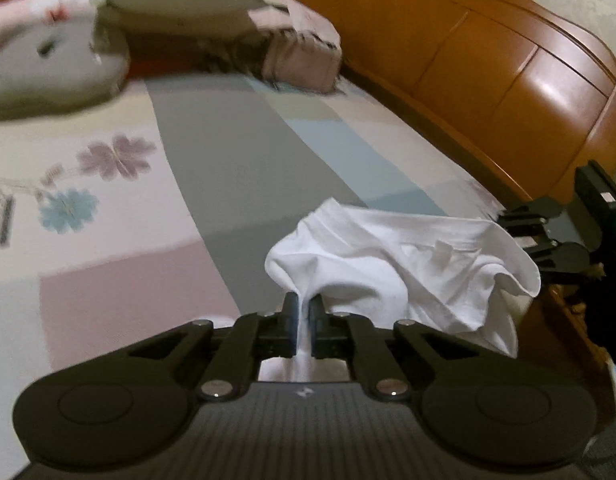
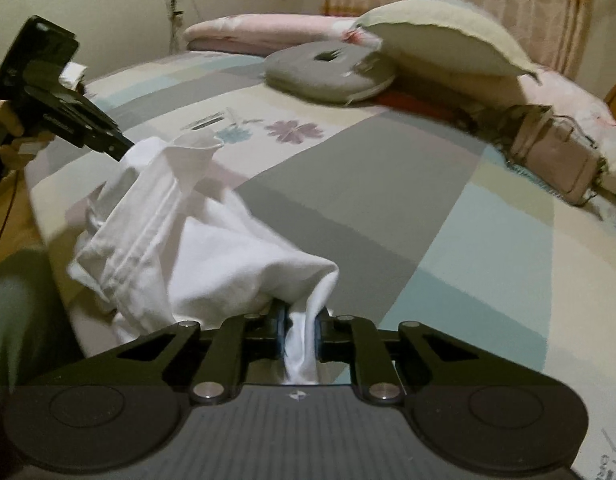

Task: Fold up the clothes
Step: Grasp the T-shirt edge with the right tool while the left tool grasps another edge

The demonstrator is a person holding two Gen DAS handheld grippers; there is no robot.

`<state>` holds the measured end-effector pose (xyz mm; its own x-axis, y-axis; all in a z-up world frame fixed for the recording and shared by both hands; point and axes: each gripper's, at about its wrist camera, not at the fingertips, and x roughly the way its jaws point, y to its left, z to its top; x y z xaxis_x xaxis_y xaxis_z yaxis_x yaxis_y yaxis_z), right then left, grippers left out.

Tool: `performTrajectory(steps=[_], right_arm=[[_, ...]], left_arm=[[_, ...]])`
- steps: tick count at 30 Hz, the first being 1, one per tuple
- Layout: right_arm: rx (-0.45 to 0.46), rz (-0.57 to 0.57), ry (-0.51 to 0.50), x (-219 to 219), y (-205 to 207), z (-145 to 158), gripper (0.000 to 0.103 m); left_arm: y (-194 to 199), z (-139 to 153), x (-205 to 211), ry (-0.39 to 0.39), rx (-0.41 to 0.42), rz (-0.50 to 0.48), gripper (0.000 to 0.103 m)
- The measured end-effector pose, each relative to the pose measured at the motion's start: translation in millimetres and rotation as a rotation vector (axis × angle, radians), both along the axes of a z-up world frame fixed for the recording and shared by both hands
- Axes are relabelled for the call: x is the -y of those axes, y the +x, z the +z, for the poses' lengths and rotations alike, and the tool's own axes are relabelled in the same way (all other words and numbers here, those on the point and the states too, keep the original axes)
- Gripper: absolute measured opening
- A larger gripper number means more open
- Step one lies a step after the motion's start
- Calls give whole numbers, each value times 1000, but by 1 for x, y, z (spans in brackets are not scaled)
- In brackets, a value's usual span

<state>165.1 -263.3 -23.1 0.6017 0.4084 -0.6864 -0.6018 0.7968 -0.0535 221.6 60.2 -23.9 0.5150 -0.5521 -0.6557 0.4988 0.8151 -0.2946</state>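
With the left gripper (image 1: 302, 312) and right gripper (image 2: 301, 330) each clamped on a bunched edge of the white garment (image 1: 404, 264), which hangs crumpled between them over the patchwork bedspread (image 1: 211, 168), pulling both apart evenly would likely spread it flat.

A garment (image 2: 195, 240) hangs over the bed's (image 2: 388, 184) near edge, with pillows (image 2: 440, 36) and a bag (image 2: 556, 156) at the far side.

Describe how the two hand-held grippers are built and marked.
Both the left hand-held gripper and the right hand-held gripper are matte black, with ribbed bodies, round side discs, silver pivot bolts, blue-edged pads and a small white logo. A green light glows on the right one.
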Motion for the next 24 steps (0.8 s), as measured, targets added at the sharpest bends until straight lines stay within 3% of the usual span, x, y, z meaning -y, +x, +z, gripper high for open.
performTrajectory(steps=[5,7,11,14,18,23,24], right_arm=[[27,-68,23,-1,17,9,16],[30,-79,28,0,23,9,16],[10,-90,21,5,25,5,16],[-27,-109,6,14,20,-4,16],[-85,-169,-19,31,11,-20,16],[-147,-246,-32,50,0,-36,17],[-148,-250,-26,52,-3,-34,19]], left_arm=[[16,16,-2,10,68,30,4],[21,13,-3,-13,46,27,5],[18,-4,-3,10,-14,-1,18],[6,-15,3,25,-53,-54,18],[-18,-19,23,71,-42,-179,20],[-22,-9,20,47,-13,-181,43],[-21,-6,17,34,-5,-167,43]])
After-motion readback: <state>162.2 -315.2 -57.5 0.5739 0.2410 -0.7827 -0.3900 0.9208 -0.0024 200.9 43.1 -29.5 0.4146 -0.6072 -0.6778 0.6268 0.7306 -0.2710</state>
